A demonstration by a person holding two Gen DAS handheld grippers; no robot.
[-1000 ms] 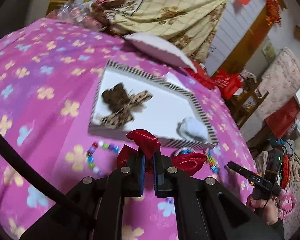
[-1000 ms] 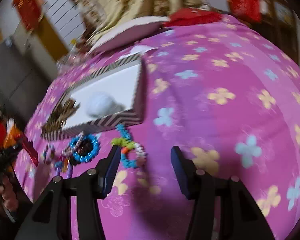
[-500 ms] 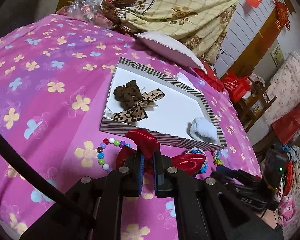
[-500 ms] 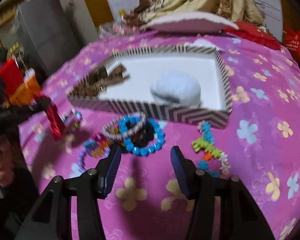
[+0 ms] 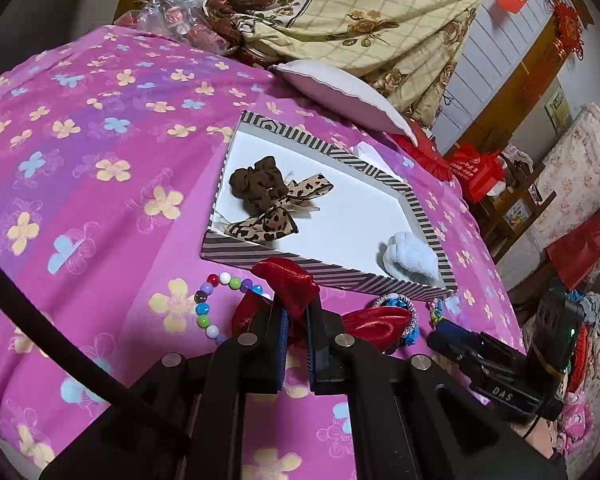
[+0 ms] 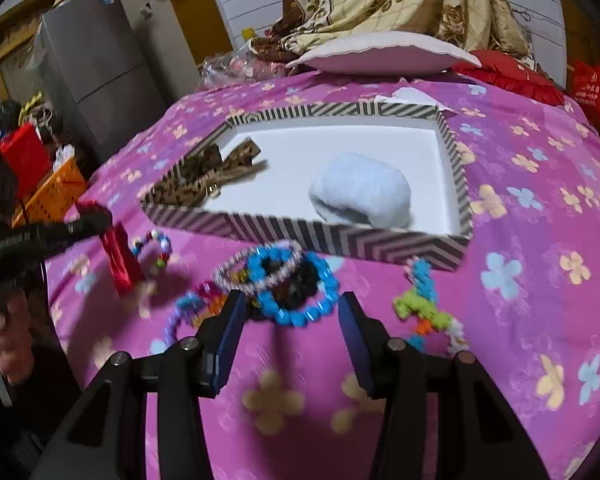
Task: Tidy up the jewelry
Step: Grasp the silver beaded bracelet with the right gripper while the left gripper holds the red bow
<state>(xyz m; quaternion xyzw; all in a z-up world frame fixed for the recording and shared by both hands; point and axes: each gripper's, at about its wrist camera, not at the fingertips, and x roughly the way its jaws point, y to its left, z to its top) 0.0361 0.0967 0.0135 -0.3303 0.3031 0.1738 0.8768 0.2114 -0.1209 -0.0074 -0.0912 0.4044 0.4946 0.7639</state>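
Pinching a shiny red satin hair bow, the left gripper held its two black fingers pressed together on the bow's middle, above a pink bedspread printed with yellow and blue flowers. The bow's long axis ran roughly left to right across the left wrist view, one loop poking up past the fingertips toward a shallow rectangular box with black-and-white striped sides and a white floor, the other loop trailing off to the right. In the right wrist view the bow hung as a narrow red strip below the left gripper's tip, near the box's left corner. Inside the box lay a brown scrunchie with a leopard-print ribbon bow at the left end and a pale blue fluffy scrunchie near the right end. The right gripper had its jaws spread wide, hovering just in front of a bright blue beaded bracelet overlapped by a pale pink beaded bracelet. A multicoloured round-bead bracelet lay on the bedspread just left of the red bow, and a green, blue and orange bead bracelet lay to the right of the right gripper's fingers.
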